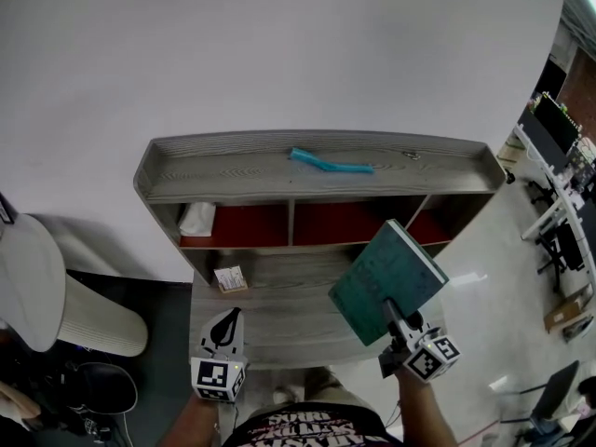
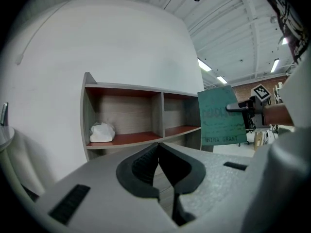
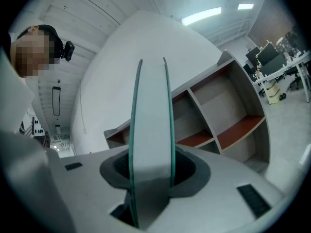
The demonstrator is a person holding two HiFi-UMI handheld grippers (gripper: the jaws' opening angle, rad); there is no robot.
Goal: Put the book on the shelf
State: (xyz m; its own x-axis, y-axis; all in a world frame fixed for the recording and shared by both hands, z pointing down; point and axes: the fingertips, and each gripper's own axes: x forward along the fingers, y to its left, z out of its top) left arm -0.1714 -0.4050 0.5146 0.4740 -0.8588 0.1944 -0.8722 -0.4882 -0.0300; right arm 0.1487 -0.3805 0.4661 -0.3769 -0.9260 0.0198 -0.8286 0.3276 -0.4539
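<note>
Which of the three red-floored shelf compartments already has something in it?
The leftmost compartment: a crumpled white bundle sits at its left end. The middle compartment and right compartment show only red floor.

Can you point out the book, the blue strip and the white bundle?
book [image 1: 385, 282], head view, middle of its cover.
blue strip [image 1: 329, 164], head view, its middle.
white bundle [image 2: 102, 132], left gripper view, its middle.

place: open-plan office or lab | 3 o'clock: desks [image 1: 551, 177] with monitors [image 1: 556, 125], office chair [image 1: 562, 246], cardboard box [image 1: 565, 311] on glossy pale floor [image 1: 494, 250] | overhead: strip lights [image 3: 201, 16], ribbed ceiling [image 2: 233, 28] | 12 o'clock: shelf [image 1: 317, 169] against plain white wall [image 1: 279, 54]
</note>
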